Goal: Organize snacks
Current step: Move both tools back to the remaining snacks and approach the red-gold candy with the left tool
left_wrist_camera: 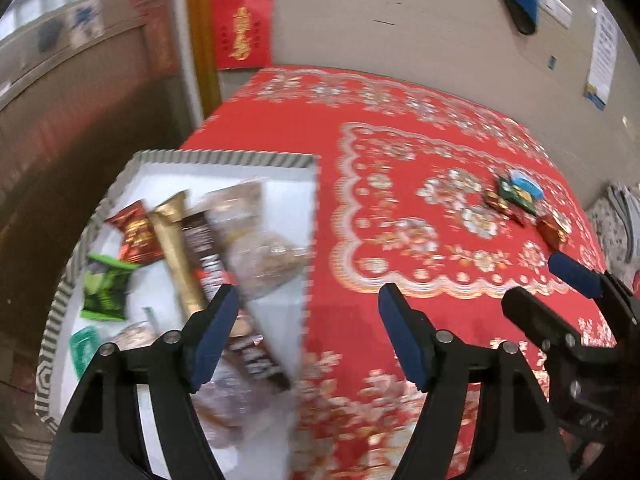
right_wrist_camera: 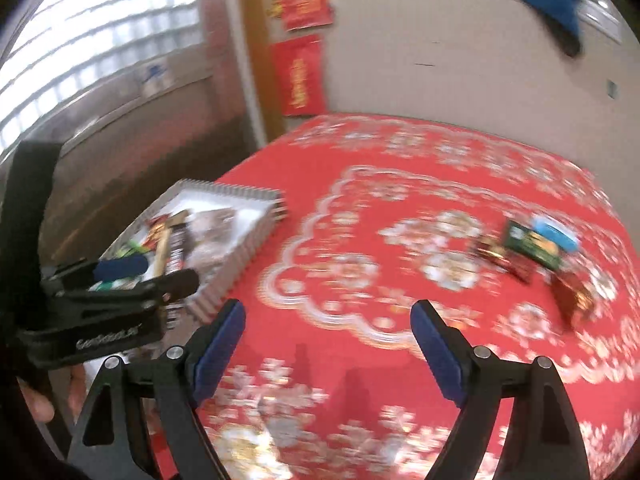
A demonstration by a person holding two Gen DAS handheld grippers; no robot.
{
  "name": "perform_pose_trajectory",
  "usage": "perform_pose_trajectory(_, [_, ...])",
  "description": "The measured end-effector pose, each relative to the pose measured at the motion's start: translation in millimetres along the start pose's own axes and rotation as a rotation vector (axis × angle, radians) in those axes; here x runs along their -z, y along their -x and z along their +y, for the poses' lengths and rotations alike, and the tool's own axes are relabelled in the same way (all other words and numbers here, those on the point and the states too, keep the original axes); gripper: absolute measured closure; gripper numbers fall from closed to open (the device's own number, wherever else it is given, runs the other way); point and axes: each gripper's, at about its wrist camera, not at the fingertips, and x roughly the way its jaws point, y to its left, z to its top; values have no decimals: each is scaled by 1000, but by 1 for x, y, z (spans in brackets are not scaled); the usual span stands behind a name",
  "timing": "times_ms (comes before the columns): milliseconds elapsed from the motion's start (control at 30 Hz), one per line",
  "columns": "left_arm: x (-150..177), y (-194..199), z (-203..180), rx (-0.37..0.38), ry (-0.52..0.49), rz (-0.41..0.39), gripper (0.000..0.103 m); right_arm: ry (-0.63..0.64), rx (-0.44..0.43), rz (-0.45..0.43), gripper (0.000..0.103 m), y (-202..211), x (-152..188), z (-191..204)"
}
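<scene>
Snack packets (left_wrist_camera: 520,200), apparently four or five though blur hid the count, lay loose on the red tablecloth (left_wrist_camera: 400,184), well apart from the striped-rim tray (left_wrist_camera: 224,159) already holding others. Left gripper (left_wrist_camera: 308,336) and right gripper (right_wrist_camera: 328,344) hung empty, jaws wide. Judged step: between transfers; next, reach a loose packet.

glossy foil snack wrappers (left_wrist_camera: 176,240), shiny patterned cloth (left_wrist_camera: 420,208), matt black plastic tool w/ blue pads.
</scene>
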Motion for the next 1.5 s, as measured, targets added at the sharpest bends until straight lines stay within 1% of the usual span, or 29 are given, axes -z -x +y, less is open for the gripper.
perform_pose_trajectory(67, [-3, -2, -16, 13, -20, 3, 31, -42, 39, 1, 16, 6, 3, -22])
perform_pose_trajectory(167, [-9, -7, -44, 45, -47, 18, 31, -102, 65, -1, 16, 14, 8, -54])
perform_pose_trajectory(400, [-20, -26, -103, 112, -98, 74, 31, -173, 149, 25, 16, 26, 25, -115])
perform_pose_trajectory(600, [-33, -49, -147, 98, -151, 105, 31, -226, 189, 43, 16, 30, 34, -161])
perform_pose_trajectory(767, [-51, -74, -173, 98, -133, 137, 31, -266, 204, 52, 16, 31, 40, -191])
perform_pose_trajectory(900, [-65, -95, -194, 93, -113, 159, 31, -272, 216, 50, 16, 34, 39, -207])
perform_pose_trajectory(1000, [-76, -114, -209, 64, -114, 167, 31, -274, 218, 48, 15, 37, 38, -217])
perform_pose_trajectory(1100, [-84, -131, -218, 62, -88, 192, 31, -275, 231, 48, 15, 39, 37, -226])
perform_pose_trajectory(1200, [-90, -147, -228, 69, -62, 217, 31, -295, 218, 45, 15, 39, 40, -234])
perform_pose_trajectory(1400, [-94, -161, -245, 68, -53, 225, 31, -305, 208, 60, 15, 33, 45, -242])
perform_pose_trajectory(1500, [-96, -164, -250, 61, -42, 204, 29, -312, 201, 67, 15, 30, 47, -244])
